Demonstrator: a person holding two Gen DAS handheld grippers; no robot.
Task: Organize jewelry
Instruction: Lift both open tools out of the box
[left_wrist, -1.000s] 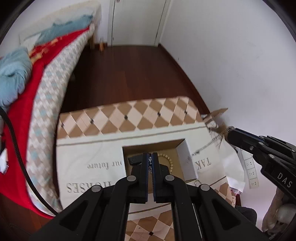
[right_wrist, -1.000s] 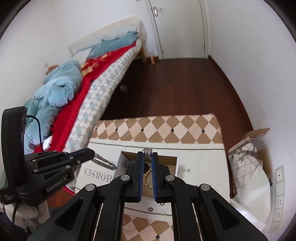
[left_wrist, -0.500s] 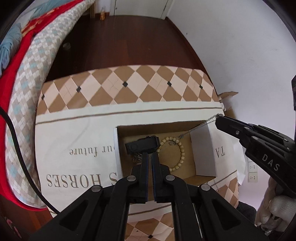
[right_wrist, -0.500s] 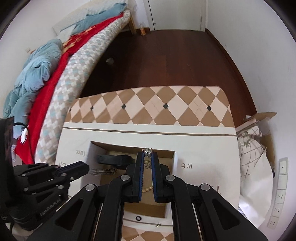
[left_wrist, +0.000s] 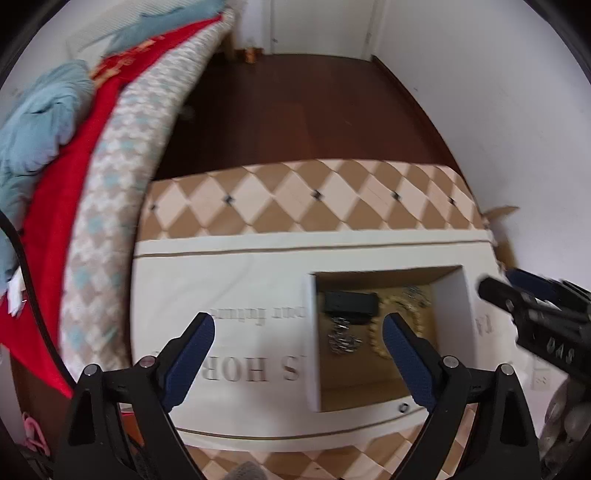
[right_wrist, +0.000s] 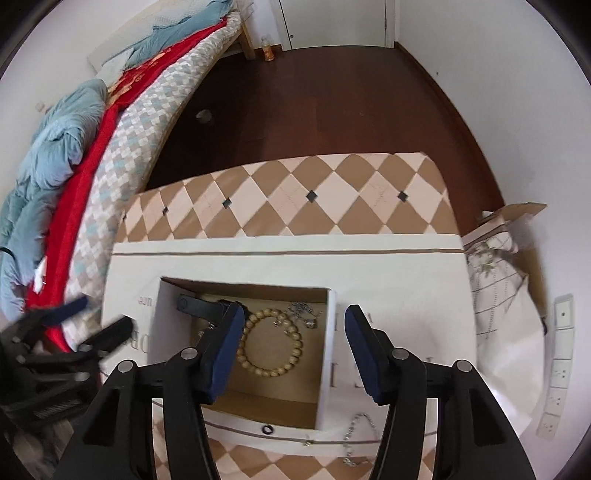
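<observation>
An open cardboard box (right_wrist: 328, 354) with white walls sits on the table. Inside lie a wooden bead bracelet (right_wrist: 273, 341), a silver chain with a ring (right_wrist: 304, 314), a black clip (right_wrist: 199, 306) and, in the left wrist view, a second silver chain (left_wrist: 343, 338). My right gripper (right_wrist: 293, 349) is open and empty above the box. My left gripper (left_wrist: 297, 354) is open and empty, above the box's left wall (left_wrist: 309, 332). A small ring (right_wrist: 266, 429) and another silver chain (right_wrist: 356, 435) lie on the cloth by the box's near side.
The table carries a white printed cloth (right_wrist: 406, 266) over a diamond-patterned cover (right_wrist: 295, 195). A bed with red and blue bedding (right_wrist: 74, 147) stands to the left. A cardboard box with fabric (right_wrist: 498, 251) sits at the right by the wall. Dark wood floor lies beyond.
Both grippers have opened. The left one dropped its silver chain and the right one its chain with ring into the box. The left gripper shifted to the left.
</observation>
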